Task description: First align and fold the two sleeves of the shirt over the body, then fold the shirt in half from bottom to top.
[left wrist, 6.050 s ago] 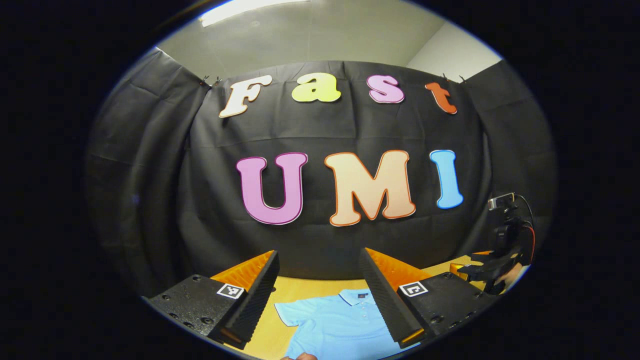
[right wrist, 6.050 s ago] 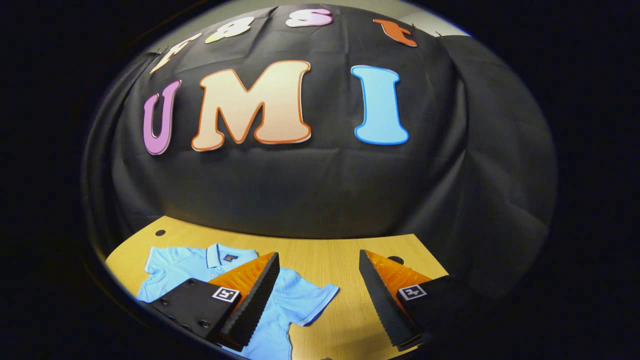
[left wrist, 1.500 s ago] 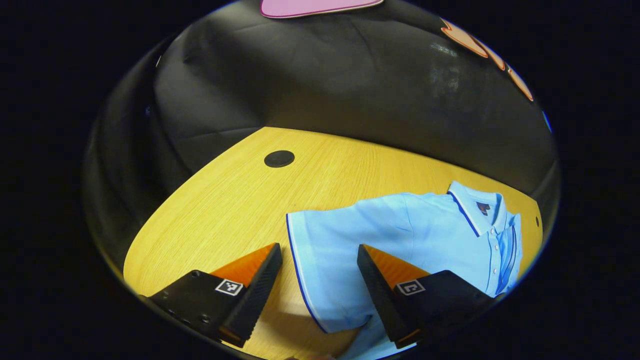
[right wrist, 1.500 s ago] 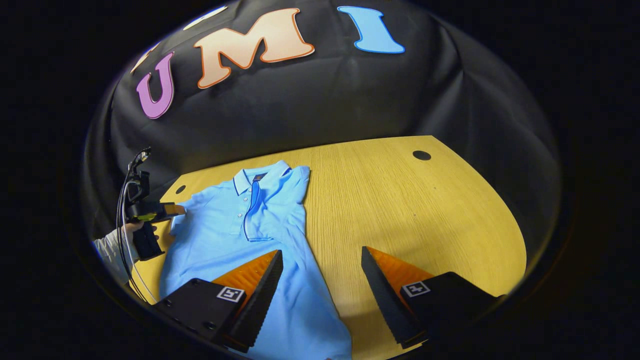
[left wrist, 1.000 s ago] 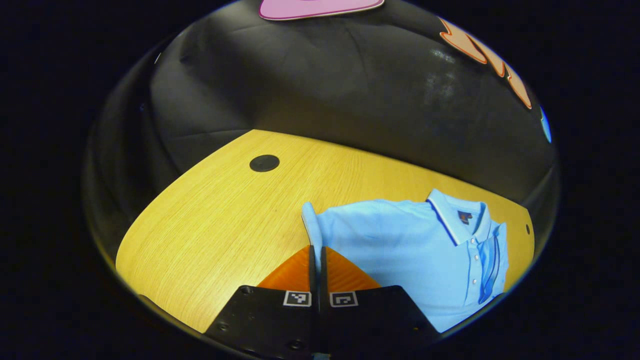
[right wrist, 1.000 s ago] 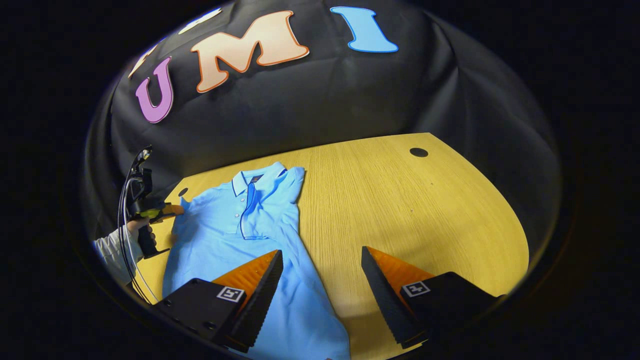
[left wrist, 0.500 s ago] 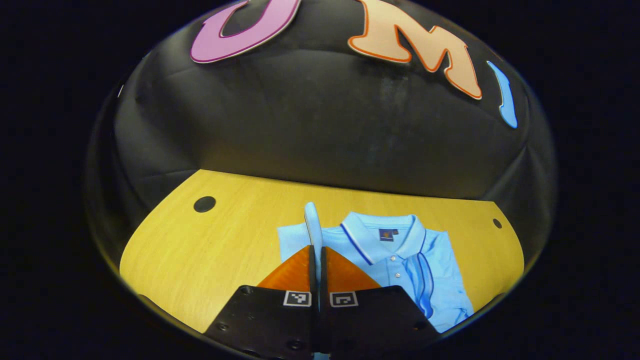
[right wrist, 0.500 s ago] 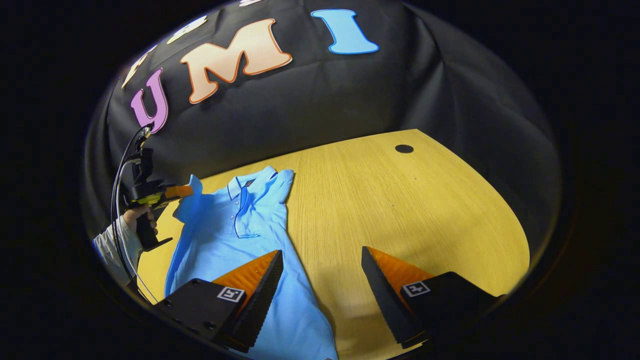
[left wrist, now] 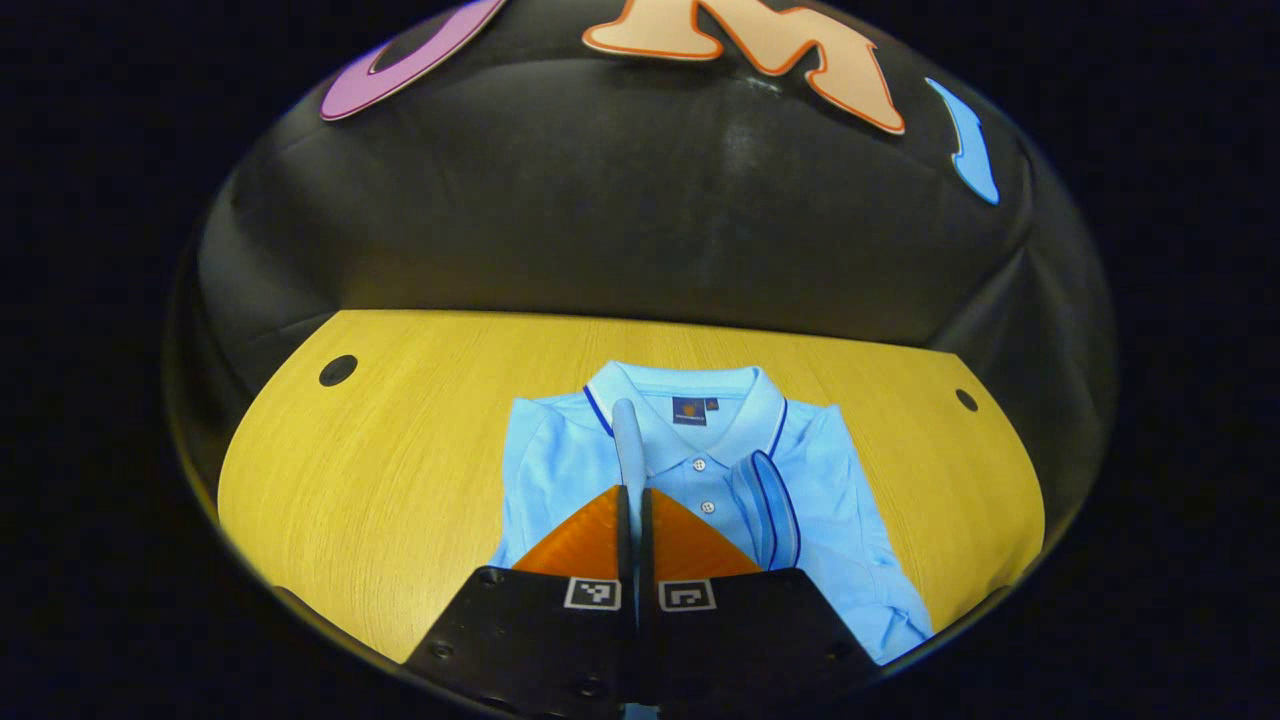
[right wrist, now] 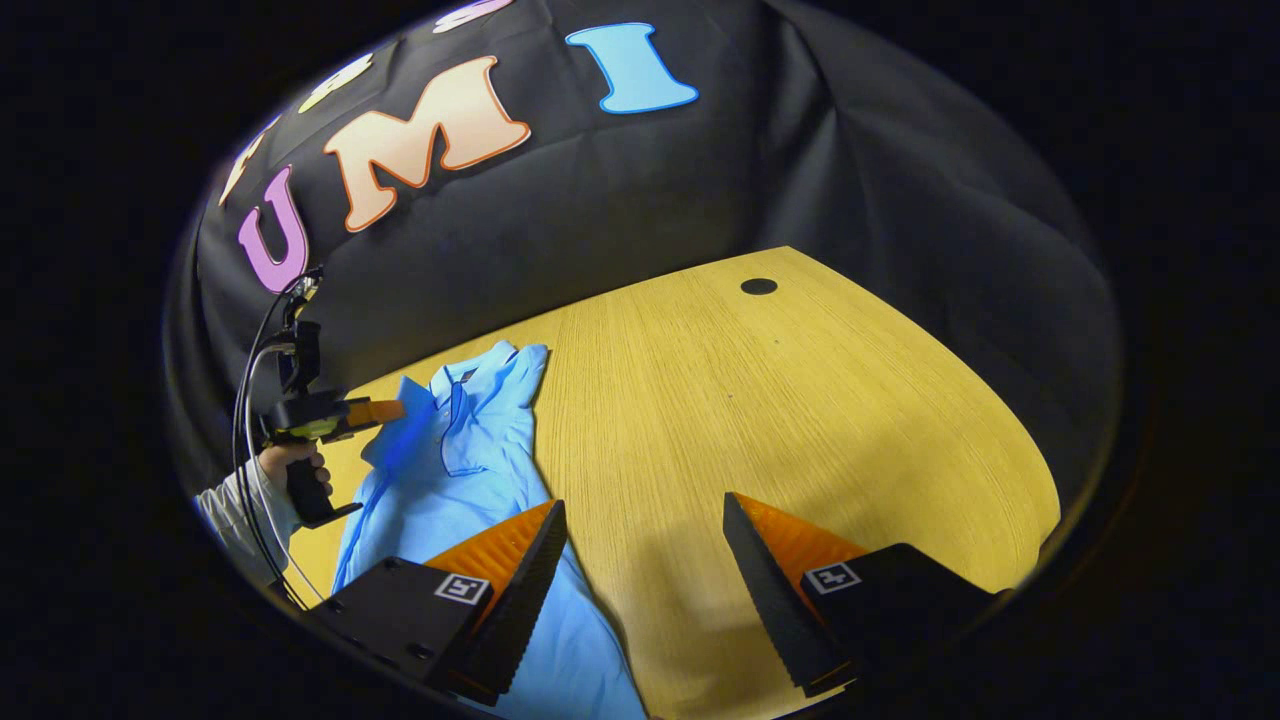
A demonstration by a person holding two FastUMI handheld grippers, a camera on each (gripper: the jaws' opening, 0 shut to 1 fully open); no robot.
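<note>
Light blue polo shirt (left wrist: 700, 470) lies face up on the wooden table (left wrist: 400, 440), collar (left wrist: 685, 395) toward the booth's black wall, buttons showing down the placket. Taking the shirt as my landmark throughout.

My left gripper (left wrist: 632, 500) is pinched fully together on the shirt's sleeve (left wrist: 626, 440); a narrow strip of the blue fabric stands up out of the closed fingers, just in front of the collar's edge and over the chest. In the right gripper view the same tool (right wrist: 385, 410) shows from the side, held by my hand (right wrist: 290, 462) at the shirt's far edge from that camera, fingertips at the lifted fabric near the collar (cable loops up from its top).

The other sleeve (left wrist: 765, 495) already lies folded onto the chest, its dark-trimmed cuff beside the placket.

My right gripper (right wrist: 640, 560) is spread wide, holding nothing. It hangs above the table at the lower part of the shirt: one finger (right wrist: 510, 575) over the blue fabric near the hem side, the other finger (right wrist: 780, 570) over bare wood beside the shirt. I cannot tell whether either finger touches what is under it.

Round dark holes in the table: one (left wrist: 338, 370) well away from the shirt on the pinched sleeve's side, a smaller one (left wrist: 966, 400) well off the opposite shoulder.
</note>
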